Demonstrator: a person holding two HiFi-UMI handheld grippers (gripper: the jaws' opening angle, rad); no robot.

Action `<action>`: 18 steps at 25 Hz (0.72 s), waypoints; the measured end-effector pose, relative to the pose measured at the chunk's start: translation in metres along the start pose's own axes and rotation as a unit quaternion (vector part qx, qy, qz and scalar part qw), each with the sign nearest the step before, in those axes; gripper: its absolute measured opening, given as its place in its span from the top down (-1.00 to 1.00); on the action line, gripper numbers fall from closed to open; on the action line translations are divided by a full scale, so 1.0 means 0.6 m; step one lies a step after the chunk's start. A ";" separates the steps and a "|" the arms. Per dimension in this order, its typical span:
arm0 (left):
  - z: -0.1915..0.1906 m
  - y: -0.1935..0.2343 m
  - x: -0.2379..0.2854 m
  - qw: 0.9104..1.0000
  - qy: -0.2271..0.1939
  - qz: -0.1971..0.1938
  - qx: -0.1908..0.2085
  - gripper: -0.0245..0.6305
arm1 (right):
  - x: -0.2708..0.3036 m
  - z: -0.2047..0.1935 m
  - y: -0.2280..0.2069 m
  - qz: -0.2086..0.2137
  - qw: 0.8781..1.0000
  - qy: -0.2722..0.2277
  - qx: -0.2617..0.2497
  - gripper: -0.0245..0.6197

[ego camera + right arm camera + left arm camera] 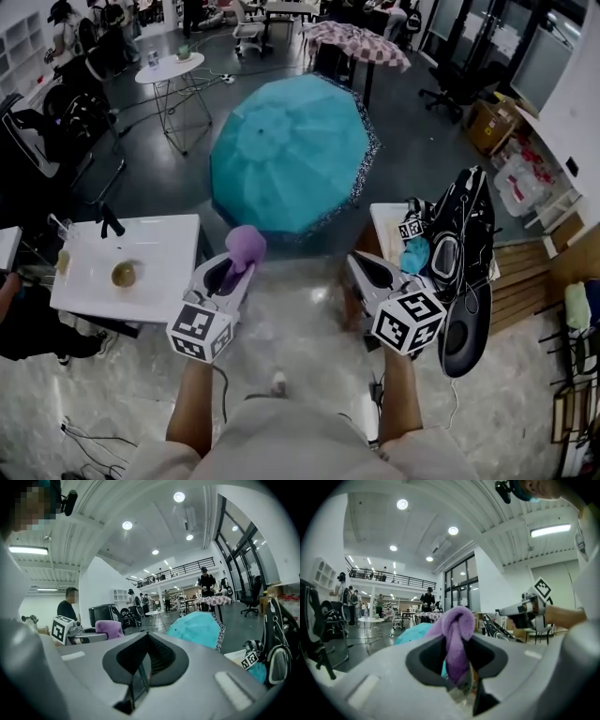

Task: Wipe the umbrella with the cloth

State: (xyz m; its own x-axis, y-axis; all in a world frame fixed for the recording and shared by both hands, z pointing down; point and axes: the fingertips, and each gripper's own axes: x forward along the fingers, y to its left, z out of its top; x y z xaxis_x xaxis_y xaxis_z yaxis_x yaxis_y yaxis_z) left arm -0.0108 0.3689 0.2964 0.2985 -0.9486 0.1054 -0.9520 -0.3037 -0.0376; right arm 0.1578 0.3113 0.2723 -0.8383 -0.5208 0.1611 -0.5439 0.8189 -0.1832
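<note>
Polished pale stone flooring (305,314) under the person gives way to a dark grey matte floor (159,173), and on that dark part lies the open umbrella (286,155), ahead of both tools and well apart from them. Its teal canopy is a smooth, taut fabric dome divided by ribs into panels, with a dark speckled trim along the right and lower rim. The crown sits near the middle of the dome and points up towards the head camera, tipped slightly away, so the axis runs steeply up from the floor. The shaft and handle are hidden beneath the fabric. The left tongs (240,266) are clenched on the cloth (247,245), a soft, fleecy purple piece folded into a rounded lump that bulges above the tips and hangs down through the slot between them. The right tongs (360,262) are pressed together with nothing between them, held level beside the left, both aimed towards the umbrella. A white desk (155,272) stands at the left. At the right, a black bag (466,239) with white piping rests against another desk (384,220). Further back stands a pink checked umbrella (356,42), also open.
</note>
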 end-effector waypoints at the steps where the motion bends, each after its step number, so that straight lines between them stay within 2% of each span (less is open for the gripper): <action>1: -0.003 0.010 0.009 1.000 0.001 -0.002 -0.002 0.55 | 0.013 0.002 -0.005 -0.002 1.000 -0.003 0.000 0.91; 8: -0.001 0.070 0.081 1.000 0.009 -0.015 -0.002 0.55 | 0.077 0.025 -0.048 -0.014 1.000 -0.019 -0.013 0.91; 18: -0.003 0.097 0.169 1.000 0.014 -0.023 0.002 0.55 | 0.128 0.033 -0.112 -0.015 1.000 -0.013 -0.020 0.91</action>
State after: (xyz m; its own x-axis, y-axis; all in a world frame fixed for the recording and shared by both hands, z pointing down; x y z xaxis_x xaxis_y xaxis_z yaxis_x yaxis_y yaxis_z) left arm -0.0364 0.2553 0.3067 0.3398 -0.9308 0.1348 -0.9371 -0.3473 -0.0356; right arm 0.1289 0.2116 0.2778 -0.8223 -0.5512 0.1415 -0.5678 0.8111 -0.1401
